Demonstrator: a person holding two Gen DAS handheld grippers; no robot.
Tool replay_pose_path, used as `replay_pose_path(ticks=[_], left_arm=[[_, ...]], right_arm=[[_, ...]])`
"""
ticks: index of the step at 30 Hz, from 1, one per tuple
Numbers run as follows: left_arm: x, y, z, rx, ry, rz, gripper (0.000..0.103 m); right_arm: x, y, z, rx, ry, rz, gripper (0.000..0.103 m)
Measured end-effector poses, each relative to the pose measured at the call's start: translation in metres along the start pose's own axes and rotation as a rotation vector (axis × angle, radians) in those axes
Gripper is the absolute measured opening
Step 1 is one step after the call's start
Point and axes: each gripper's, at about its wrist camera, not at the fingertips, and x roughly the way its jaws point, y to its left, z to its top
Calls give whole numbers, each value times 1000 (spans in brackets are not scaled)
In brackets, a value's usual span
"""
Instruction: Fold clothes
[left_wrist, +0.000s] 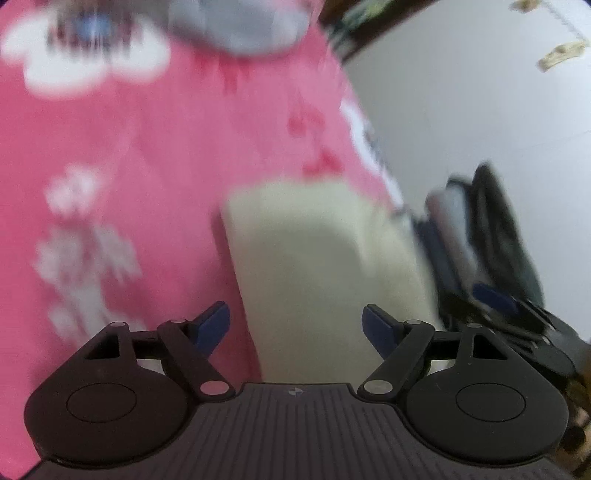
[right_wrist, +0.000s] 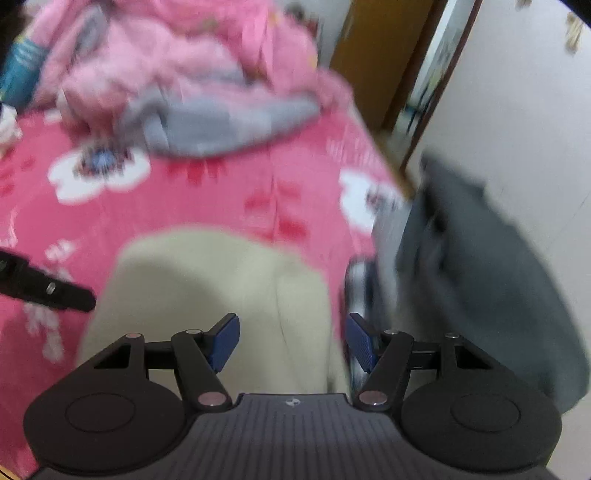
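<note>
Pink bedsheet (right_wrist: 207, 206) w/ big white flowers and red marks covers the bed in both views; soft, flat-looking fabric, blurred. On it, near the bed's right edge, lies the task's thing: a cream folded garment (right_wrist: 221, 295), thick, matte, roughly rectangular w/ rounded corners, one seam or fold line running down its right part. It sits just ahead of both tongs.

Left tongs (left_wrist: 295, 326): black linkage arms, blue flat pads, jaws apart, nothing between them; the cream garment is behind the gap, pads not touching it. Right tongs (right_wrist: 291, 341): same build, blue ribbed pads, jaws apart, nothing gripped.

Right wrist view only: rumpled pile of fluffy pink cloth (right_wrist: 166, 62) at the far end of the bed, more of the grey crumpled garment (right_wrist: 221, 125) in front of it, a teal-blue striped item (right_wrist: 22, 66) at far left, a wooden door frame (right_wrist: 369, 62) beyond the bed, and a grey cloth mass (right_wrist: 491, 277) hanging off the bed's right side. A black arm of the left tool (right_wrist: 48, 288) pokes in from the left edge.

Left wrist view only: a dark bag-like bundle (left_wrist: 495, 236) beside the bed at right, too blurred to tell what. White wall (left_wrist: 461, 92) fills the upper right, smooth, w/ small beige marks.
</note>
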Motion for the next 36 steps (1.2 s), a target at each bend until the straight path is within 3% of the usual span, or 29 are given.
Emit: replay_pose_path(ticks=[3, 5, 8, 10, 12, 15, 21, 23, 26, 28, 30, 33, 36], left_arm=[[-1, -20, 19, 86, -75, -44, 79], [17, -33, 30, 147, -66, -68, 79], [55, -47, 33, 196, 0, -44, 77], [79, -44, 28, 234, 46, 13, 75], [90, -41, 19, 295, 54, 24, 74], [85, -49, 14, 363, 58, 48, 75], [56, -73, 21, 390, 32, 93, 75], [51, -83, 18, 411, 38, 77, 78], [58, -88, 3, 428, 101, 67, 81], [68, -84, -10, 425, 133, 96, 80], [64, -88, -13, 423, 112, 135, 78], [38, -106, -6, 409, 79, 162, 77], [0, -129, -20, 487, 63, 127, 79]], right_arm=[[-5, -1, -2, 68, -59, -18, 49], [-7, -2, -3, 115, -96, -32, 32], [15, -7, -27, 226, -28, -93, 24], [35, -8, -54, 289, 31, -107, 23], [57, -12, -84, 371, 93, -101, 23], [63, -21, -90, 401, 67, -78, 24], [-12, -38, -86, 393, -71, 12, 24], [-26, -35, -94, 334, -68, 32, 24], [-10, -31, -112, 291, 21, 47, 25], [13, -27, -119, 259, 55, 29, 25], [13, -29, -113, 234, 52, 36, 25], [-12, -45, -98, 277, 40, 62, 25], [-45, -49, -99, 277, 22, 92, 25]])
